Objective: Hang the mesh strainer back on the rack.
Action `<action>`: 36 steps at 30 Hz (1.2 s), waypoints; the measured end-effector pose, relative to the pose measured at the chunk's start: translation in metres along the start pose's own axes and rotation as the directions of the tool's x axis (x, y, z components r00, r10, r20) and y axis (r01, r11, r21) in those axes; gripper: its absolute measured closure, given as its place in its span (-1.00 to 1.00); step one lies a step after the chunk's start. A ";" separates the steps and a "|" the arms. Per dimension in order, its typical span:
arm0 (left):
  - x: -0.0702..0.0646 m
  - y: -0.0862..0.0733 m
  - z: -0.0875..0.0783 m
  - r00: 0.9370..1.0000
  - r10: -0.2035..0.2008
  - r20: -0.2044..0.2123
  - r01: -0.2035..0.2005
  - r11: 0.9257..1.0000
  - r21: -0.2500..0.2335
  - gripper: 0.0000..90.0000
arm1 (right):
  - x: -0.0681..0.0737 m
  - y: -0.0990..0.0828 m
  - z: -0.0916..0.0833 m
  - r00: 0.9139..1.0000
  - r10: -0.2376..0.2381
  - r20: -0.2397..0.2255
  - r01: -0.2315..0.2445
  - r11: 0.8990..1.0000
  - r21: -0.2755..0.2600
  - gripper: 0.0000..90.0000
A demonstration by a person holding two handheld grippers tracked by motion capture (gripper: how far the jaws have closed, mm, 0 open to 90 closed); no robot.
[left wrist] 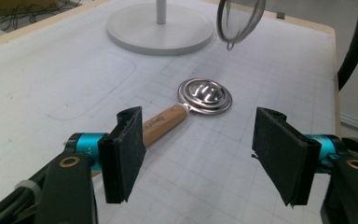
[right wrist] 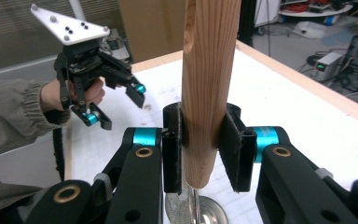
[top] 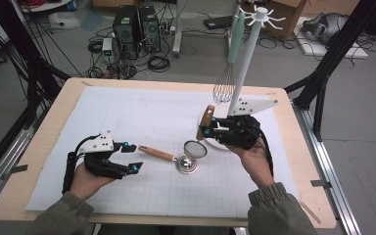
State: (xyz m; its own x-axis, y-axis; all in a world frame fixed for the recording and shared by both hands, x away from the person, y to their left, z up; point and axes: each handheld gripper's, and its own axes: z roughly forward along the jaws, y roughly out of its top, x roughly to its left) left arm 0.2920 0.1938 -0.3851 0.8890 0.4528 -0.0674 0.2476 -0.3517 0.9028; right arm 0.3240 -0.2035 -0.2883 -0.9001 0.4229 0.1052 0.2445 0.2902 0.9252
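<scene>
A scoop with a wooden handle and a round metal bowl lies on the white mat; its bowl gleams ahead of my left gripper. My left gripper stands open just left of the handle's end, and the handle runs out from behind one pad without being gripped. My right gripper is shut on the wooden handle of a small mesh strainer, holding it above the mat with the mesh hanging down.
A white hook stand rises at the back right on a round base, with a whisk hanging from it. The gridded mat covers most of the wooden table. Computers and cables sit on the floor beyond.
</scene>
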 end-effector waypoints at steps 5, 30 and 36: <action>0.003 -0.001 -0.005 1.000 -0.011 -0.010 0.011 1.000 -0.013 -0.27 | -0.005 0.012 -0.011 1.000 -0.002 0.022 0.002 1.000 -0.003 0.60; 0.010 -0.006 -0.011 0.999 -0.022 -0.040 0.022 1.000 -0.001 -0.38 | -0.021 0.065 -0.049 0.992 -0.042 0.119 0.045 0.999 -0.022 0.60; 0.011 -0.007 -0.012 0.998 -0.027 -0.058 0.027 1.000 -0.001 -0.43 | -0.023 0.073 -0.052 0.991 -0.042 0.127 0.045 0.999 -0.018 0.60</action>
State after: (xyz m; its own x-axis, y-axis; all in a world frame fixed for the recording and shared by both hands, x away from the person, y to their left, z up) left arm 0.2956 0.2107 -0.3870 0.8583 0.5088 -0.0666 0.2708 -0.3389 0.9010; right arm 0.3435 -0.2365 -0.2043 -0.8564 0.5159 0.0191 0.1974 0.2929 0.9355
